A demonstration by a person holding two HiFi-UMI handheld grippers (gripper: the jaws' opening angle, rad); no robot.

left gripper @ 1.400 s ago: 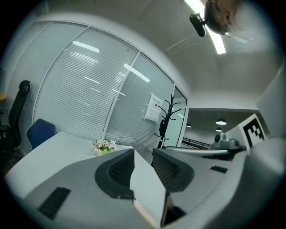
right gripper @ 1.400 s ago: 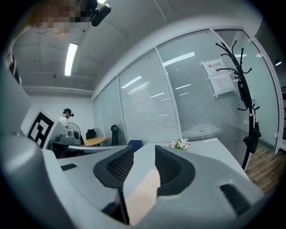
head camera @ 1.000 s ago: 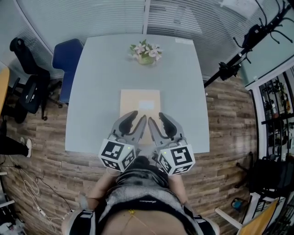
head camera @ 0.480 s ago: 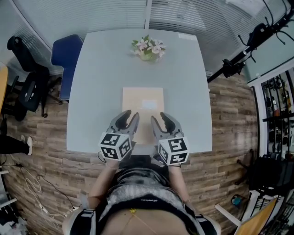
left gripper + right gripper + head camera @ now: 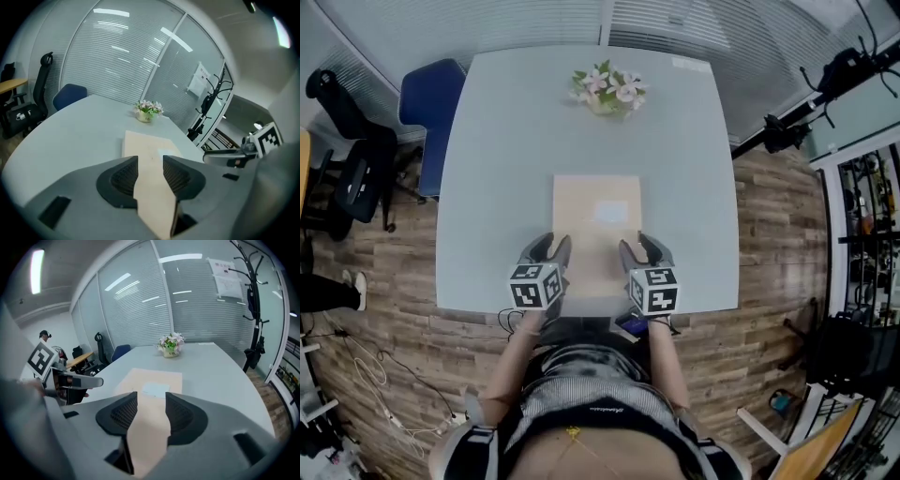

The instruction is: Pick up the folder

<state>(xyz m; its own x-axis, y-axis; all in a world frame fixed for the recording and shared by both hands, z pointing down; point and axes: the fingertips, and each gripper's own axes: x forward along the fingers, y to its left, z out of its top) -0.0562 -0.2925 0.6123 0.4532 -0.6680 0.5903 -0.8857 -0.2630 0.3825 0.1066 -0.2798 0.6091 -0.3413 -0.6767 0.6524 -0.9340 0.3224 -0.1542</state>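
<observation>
While both my claws hang low at the near edge of the table (image 5: 502,178), the head view shows the folder (image 5: 596,234) lying flat just ahead of them. My left claw (image 5: 548,248) is at its near left corner and my right claw (image 5: 643,248) at its near right corner: 1 claw per corner, I judge, so the thin sheet lifts level. A flower pot (image 5: 607,89) stands far beyond my fingertips and a blue chair (image 5: 436,103) is off past the left claw; neither blocks me.

In the left gripper view, my jaws stand apart, having just been opening, and the folder (image 5: 150,145) shows in the gap, unpinched.

In the right gripper view it is the same: jaws parted, just widened, with the folder (image 5: 150,378) and its white label (image 5: 156,389) ahead between them, nothing clamped. Only the tabletop beneath hinders a bite.
</observation>
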